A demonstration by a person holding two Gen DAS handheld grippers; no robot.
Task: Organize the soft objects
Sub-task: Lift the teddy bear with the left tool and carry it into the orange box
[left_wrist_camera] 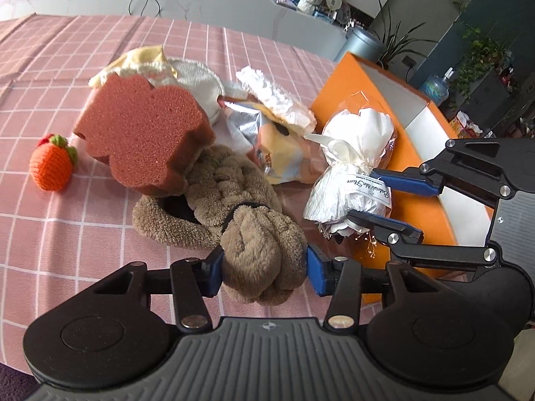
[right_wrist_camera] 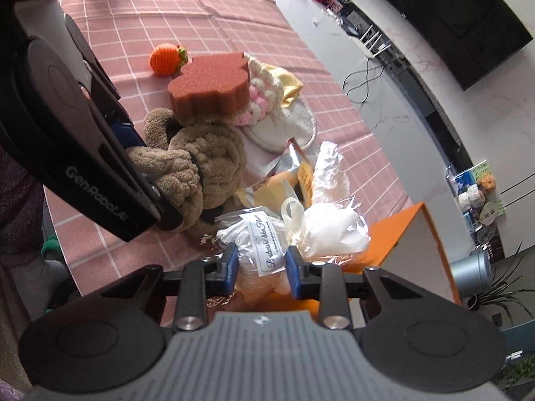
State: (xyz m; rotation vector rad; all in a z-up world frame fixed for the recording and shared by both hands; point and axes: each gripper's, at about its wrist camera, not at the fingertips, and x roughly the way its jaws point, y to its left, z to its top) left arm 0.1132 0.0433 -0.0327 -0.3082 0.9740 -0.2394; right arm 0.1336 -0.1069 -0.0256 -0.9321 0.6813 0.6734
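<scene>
Two grips are seen on the checked tablecloth [left_wrist_camera: 100, 234]: the brown plush braid [left_wrist_camera: 260, 254] is pinched by the left gripper [left_wrist_camera: 264, 267], the white wrapped bundle [right_wrist_camera: 264, 254] by the right gripper [right_wrist_camera: 262, 267], beside the orange box [left_wrist_camera: 367, 117].

Each handheld tool is the same build. The left gripper [left_wrist_camera: 264, 269] has a ribbed grey plastic body with a small round emblem at its front edge, two round black housings with recessed discs either side, and black linkage arms pinned by silver screws – the fingers end in blue pads [left_wrist_camera: 316, 272]. The right gripper [right_wrist_camera: 261, 269] matches it. White "GenRobot.AI" lettering runs along one black arm. A fuzzy purple sleeve [right_wrist_camera: 16, 197] shows at the edge.
</scene>
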